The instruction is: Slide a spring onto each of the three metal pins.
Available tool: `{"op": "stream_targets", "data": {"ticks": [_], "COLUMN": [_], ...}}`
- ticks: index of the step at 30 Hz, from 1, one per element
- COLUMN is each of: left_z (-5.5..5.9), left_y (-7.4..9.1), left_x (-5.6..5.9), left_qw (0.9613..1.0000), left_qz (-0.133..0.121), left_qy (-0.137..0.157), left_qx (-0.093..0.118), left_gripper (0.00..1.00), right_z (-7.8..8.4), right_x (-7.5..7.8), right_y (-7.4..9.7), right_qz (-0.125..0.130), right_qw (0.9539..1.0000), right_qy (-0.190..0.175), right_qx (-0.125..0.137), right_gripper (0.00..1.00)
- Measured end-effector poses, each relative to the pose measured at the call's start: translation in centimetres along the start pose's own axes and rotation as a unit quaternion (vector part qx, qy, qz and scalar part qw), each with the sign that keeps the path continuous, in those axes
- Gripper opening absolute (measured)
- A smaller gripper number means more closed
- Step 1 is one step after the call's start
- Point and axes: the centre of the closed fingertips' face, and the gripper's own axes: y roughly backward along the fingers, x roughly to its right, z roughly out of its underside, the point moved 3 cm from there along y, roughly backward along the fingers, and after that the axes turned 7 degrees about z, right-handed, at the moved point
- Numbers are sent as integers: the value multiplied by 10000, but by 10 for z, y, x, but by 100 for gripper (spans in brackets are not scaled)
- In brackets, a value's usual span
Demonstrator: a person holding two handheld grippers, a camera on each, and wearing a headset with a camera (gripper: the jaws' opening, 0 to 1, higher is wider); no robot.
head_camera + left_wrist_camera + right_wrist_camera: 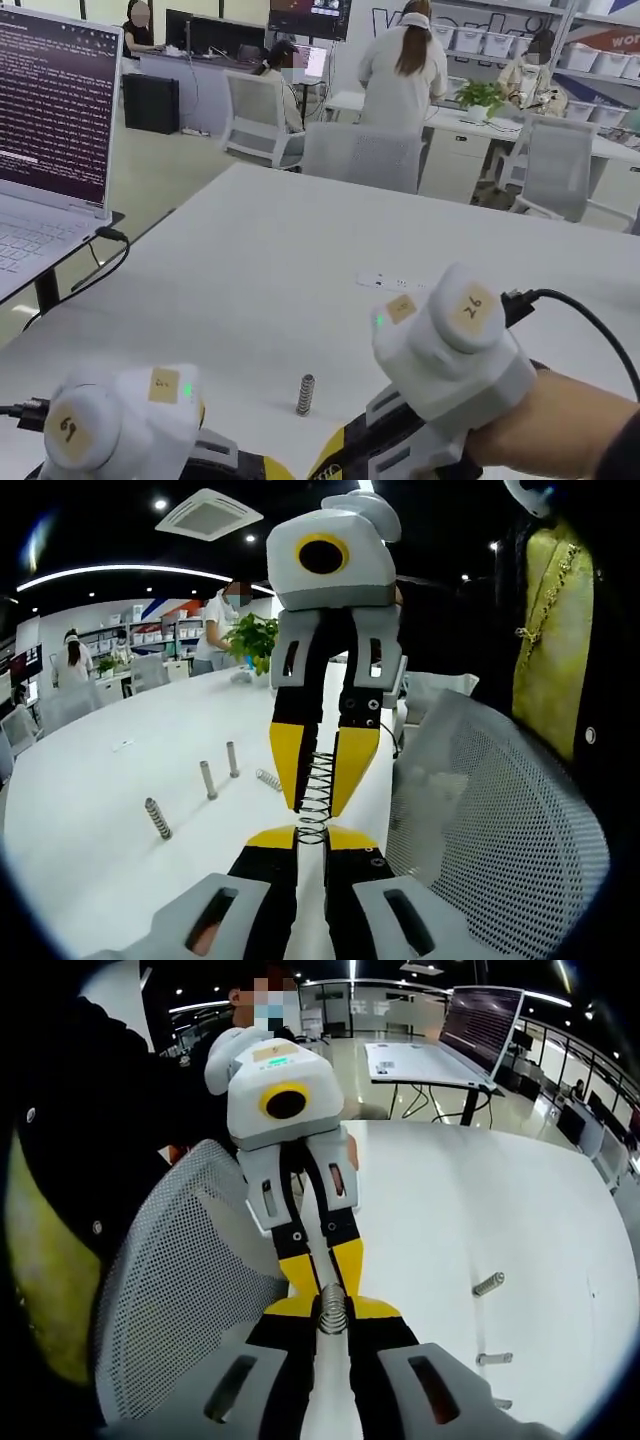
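Gripping one spring [314,780] end to end with left gripper [312,837] and right gripper [332,1307], both jaw pairs nearly closed on its coils.
Held well apart from the sprung pin [157,818] on the white table [90,770]; near that pin, first bare pin [208,779], beyond it second bare pin [232,759], then loose spring [268,778] lying flat.

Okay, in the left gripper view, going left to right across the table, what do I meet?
pin with a spring on it → bare pin → second bare pin → loose spring, lying flat → held spring → mesh chair
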Motion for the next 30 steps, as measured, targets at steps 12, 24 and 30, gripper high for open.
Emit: {"op": "stream_targets", "data": {"ticks": [12,24,30], "left_z": [-2,-2,0], "left_y": [0,-1,-1], "left_x": [-1,-2,-4], "left_qw": [9999,9999,9998], "left_qz": [-5,-42,-107], "left_qy": [77,-8,-141], "left_qx": [72,108,14], "left_gripper": [1,2,5], "right_z": [-1,0,-1], "right_x": [1,3,4], "right_y": [-2,-1,1], "right_qz": [-5,10,37], "right_qw": [10000,10000,9999], "right_qy": [36,31,67], "right_qx": [32,-64,-133], "right_gripper": [9,8,8]}}
